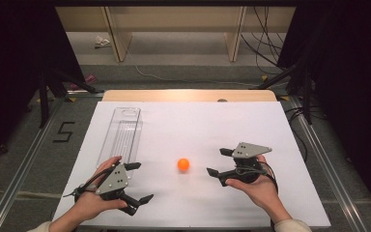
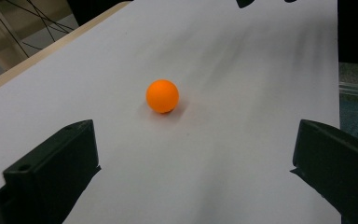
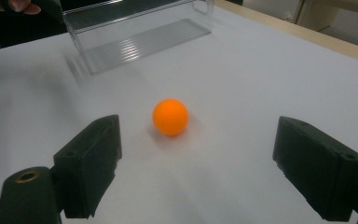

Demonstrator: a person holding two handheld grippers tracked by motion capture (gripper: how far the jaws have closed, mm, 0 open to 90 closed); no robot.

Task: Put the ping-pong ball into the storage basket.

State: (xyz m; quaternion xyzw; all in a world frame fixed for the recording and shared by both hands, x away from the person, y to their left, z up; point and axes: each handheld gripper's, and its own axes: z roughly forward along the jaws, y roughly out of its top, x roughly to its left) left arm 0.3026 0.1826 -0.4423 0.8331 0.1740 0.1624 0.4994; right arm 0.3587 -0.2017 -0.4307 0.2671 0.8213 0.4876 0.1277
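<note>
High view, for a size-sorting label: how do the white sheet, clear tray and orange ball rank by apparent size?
1. White sheet, by far the largest.
2. Clear tray, long and narrow.
3. Orange ball, smallest.

Place: we take this for a lab recording bay.
Enclosure: black curtains (image 1: 9,72) hem us in on both sides.
Floor: loose cables (image 1: 263,38), a taped number 5 (image 1: 64,131), metal rails (image 1: 21,159).
Work surface: a white-covered table (image 1: 193,130).

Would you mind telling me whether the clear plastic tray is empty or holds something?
Empty: the clear tray shows just its ribbed floor, and the orange ball lies outside it on the white sheet.
</note>
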